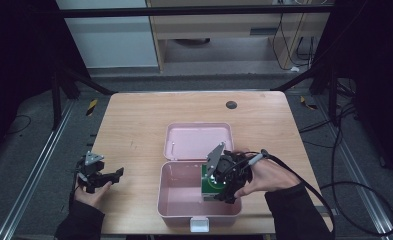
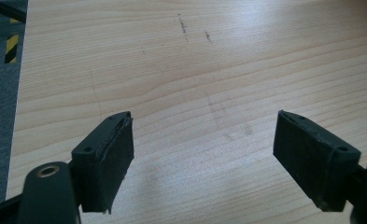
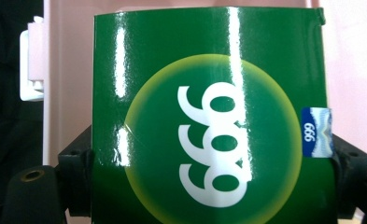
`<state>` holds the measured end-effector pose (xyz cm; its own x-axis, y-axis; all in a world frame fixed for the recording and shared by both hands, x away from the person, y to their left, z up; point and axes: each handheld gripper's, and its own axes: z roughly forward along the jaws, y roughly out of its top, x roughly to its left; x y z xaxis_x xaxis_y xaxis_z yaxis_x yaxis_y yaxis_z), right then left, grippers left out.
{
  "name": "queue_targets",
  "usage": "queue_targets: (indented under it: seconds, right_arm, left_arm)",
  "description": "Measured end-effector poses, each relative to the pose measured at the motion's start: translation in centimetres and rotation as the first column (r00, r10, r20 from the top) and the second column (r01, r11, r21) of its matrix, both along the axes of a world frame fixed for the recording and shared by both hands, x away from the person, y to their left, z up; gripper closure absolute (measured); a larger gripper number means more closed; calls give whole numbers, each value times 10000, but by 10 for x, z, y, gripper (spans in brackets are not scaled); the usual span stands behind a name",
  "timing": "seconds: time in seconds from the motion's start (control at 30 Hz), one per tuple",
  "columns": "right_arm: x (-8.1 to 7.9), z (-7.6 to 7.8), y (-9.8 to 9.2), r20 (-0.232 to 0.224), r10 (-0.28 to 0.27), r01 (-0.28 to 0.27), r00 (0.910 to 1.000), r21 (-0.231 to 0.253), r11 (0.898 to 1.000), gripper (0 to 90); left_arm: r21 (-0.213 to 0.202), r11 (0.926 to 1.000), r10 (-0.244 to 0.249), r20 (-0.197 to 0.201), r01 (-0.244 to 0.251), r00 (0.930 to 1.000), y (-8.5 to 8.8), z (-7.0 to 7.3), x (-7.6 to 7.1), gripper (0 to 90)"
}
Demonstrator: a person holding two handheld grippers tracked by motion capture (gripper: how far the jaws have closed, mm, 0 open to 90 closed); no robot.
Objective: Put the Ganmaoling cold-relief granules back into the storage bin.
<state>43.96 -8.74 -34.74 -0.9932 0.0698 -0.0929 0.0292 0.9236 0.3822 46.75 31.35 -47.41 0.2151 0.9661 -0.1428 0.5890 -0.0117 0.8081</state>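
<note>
Since the right gripper (image 1: 219, 187) clamps the glossy green carton (image 3: 209, 140) by its side walls over the pink case (image 1: 176, 212), it likely proves light, slippery and crushable, while the left gripper (image 2: 202, 154) gapes idle.

A round dark disc (image 1: 231, 104) sits in the far part of the light wooden tabletop (image 1: 134, 130). Black-and-yellow striped tape marks (image 1: 91, 106) lie on the grey floor beside the table's far left corner, and black cables (image 1: 354, 190) trail across the floor at right
</note>
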Motion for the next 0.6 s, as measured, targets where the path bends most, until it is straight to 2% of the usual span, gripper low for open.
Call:
queue_targets:
  seconds: [0.1, 0.37, 0.5, 0.6]
  right_arm:
    - [1, -7, -1, 12, -34, 35, 10000, -257, 9997, 160]
    - [3, -14, 3, -218, 93, -101, 9997, -382, 9992, 159]
    - [5, -19, -2, -355, -28, 23, 9994, -130, 9999, 159]
    - [5, -24, -5, -435, -94, 87, 9990, -161, 9998, 159]
  left_arm:
    - [-3, 10000, -5, 3, 5, 10000, -1, 0, 0, 194]
    - [-14, 10000, 8, 19, -8, 10000, 1, 0, 0, 194]
    - [-11, 10000, 0, 31, 0, 10000, 0, 0, 0, 194]
    - [-2, 10000, -1, 8, 1, 10000, -1, 0, 0, 194]
